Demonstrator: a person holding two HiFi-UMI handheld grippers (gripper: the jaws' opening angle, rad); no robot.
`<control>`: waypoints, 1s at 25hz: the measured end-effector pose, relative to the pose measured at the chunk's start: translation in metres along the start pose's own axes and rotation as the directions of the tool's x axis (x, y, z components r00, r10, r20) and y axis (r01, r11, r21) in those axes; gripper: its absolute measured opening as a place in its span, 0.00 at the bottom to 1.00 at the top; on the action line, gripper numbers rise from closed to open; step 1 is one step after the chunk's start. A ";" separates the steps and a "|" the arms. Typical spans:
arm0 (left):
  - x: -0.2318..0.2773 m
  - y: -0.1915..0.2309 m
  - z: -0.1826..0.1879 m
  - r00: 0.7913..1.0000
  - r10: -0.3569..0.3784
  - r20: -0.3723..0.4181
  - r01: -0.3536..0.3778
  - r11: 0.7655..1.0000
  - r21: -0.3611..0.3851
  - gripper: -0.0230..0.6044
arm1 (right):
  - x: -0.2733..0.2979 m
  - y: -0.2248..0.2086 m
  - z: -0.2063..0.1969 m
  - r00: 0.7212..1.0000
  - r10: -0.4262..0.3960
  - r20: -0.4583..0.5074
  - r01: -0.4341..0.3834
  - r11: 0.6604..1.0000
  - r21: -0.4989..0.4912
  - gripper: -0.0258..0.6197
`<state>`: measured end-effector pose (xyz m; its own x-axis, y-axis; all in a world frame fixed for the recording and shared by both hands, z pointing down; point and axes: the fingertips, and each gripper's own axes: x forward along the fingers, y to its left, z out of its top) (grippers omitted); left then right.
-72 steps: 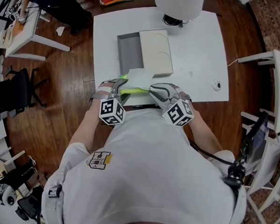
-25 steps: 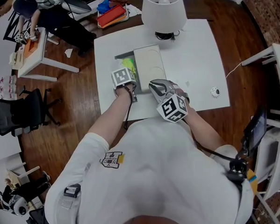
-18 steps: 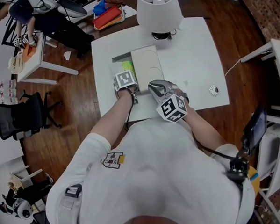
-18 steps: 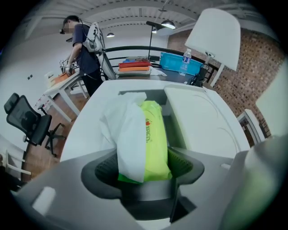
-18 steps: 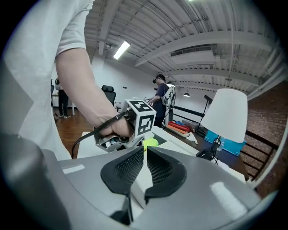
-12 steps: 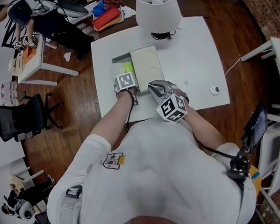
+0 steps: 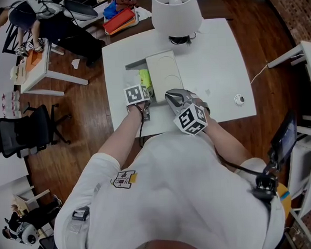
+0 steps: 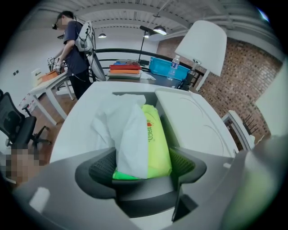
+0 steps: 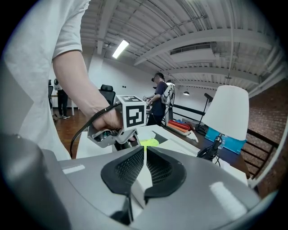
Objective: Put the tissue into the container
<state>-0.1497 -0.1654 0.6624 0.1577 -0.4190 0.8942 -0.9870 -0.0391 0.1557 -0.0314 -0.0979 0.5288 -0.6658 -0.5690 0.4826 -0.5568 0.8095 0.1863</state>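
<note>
The tissue pack [image 8: 155, 139] is lime green, with a white sheet [image 8: 121, 130] draped over its left side. It lies in the open part of the grey container [image 7: 134, 63], beside the half-slid white lid [image 7: 163, 74]. My left gripper [image 8: 143, 167] is at the container's near end and its jaws are opening. The pack's near end sits between the pads, with a gap on each side. My right gripper [image 7: 170, 96] hovers over the table just right of the left one. It is shut with nothing between its pads [image 9: 135, 164].
A white lamp [image 7: 176, 11] stands at the far edge of the white table [image 7: 220, 66]. A small round object [image 7: 239, 100] lies at the right. Another person [image 7: 62, 27] works at a side table far left, and an office chair [image 7: 21, 136] stands on the wood floor.
The left gripper carried the pack from the table's front edge to the container. In the last second it drew back slightly and its jaws spread. The right gripper stayed still.
</note>
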 end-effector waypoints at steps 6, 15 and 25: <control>-0.014 -0.004 0.006 0.993 -0.101 0.062 0.102 0.995 -0.012 0.72 | 0.009 0.000 0.000 1.000 0.005 0.005 -0.005 1.000 0.001 0.07; -0.055 -0.020 0.020 0.964 -0.194 0.180 0.201 0.980 -0.018 0.73 | 0.016 0.001 0.018 0.999 0.023 0.048 -0.023 1.000 -0.006 0.07; -0.159 -0.018 0.015 0.836 -0.249 0.489 0.270 0.962 0.027 0.73 | 0.001 0.017 0.024 0.993 0.078 0.093 -0.078 0.997 0.004 0.06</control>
<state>-0.1570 -0.1119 0.5115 0.3624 -0.7841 0.5038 -0.9081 -0.1756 0.3801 -0.0530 -0.0884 0.5122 -0.7501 -0.5155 0.4143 -0.5047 0.8510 0.1449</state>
